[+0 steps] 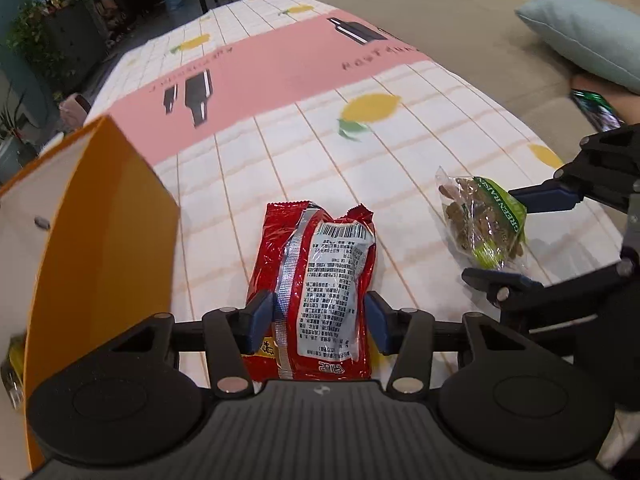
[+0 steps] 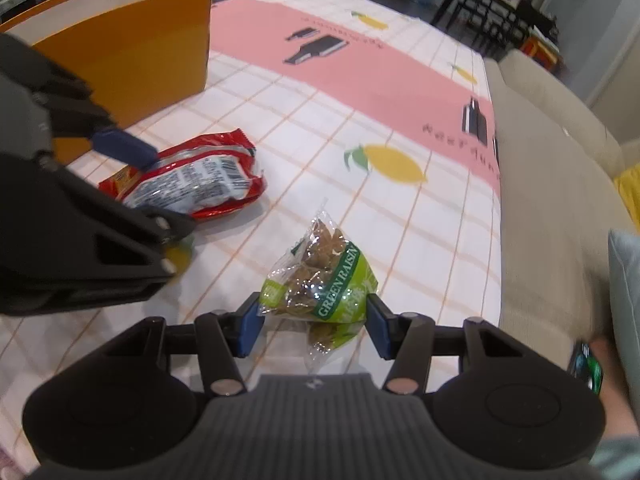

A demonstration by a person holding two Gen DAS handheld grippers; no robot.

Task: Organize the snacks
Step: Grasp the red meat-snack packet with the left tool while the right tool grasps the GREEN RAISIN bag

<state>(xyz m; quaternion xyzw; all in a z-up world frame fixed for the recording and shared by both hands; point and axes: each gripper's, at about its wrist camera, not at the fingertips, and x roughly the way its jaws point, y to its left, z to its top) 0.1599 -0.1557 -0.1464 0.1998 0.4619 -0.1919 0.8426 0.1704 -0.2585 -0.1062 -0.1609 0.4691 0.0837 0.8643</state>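
Left tool [image 1: 320, 320]: blue pads sit on either side of the red snack packet [image 1: 320, 292], touching or very nearly touching its near end. Packet lies flat on the counter [image 1: 280, 160], barcode side up, long axis pointing away from the camera. Judged: the pads bracket it but I cannot tell whether they are clenched; the wrapper shows no clear pinch crease at the pads

Right tool [image 2: 312, 324]: pads straddle the raisin bag [image 2: 320, 288], a clear pouch with a green band. A gap shows at the left pad, and the right pad is at or just beside the wrapper. Judged: released, jaws apart, positioned for a grasp. Bag rests on the counter, well apart from the red packet [image 2: 200, 178], to its right

Further off: orange box [image 1: 100, 240] stands open-topped just left of the red packet, its near wall close beside the left tool. In the right wrist view the box [image 2: 132, 52] sits beyond the red packet. Something yellow shows inside at the lower left edge; too little visible to name

Step in hand (judgement): pickup phase, both snacks bracketed at once, neither lifted

Next move calls for: close both tools firmly on crinkly, slippery wrappers, lift clear of the cloth, carry over the box rim. Left has the shorter path. The right must cross towards the box without fouling the left
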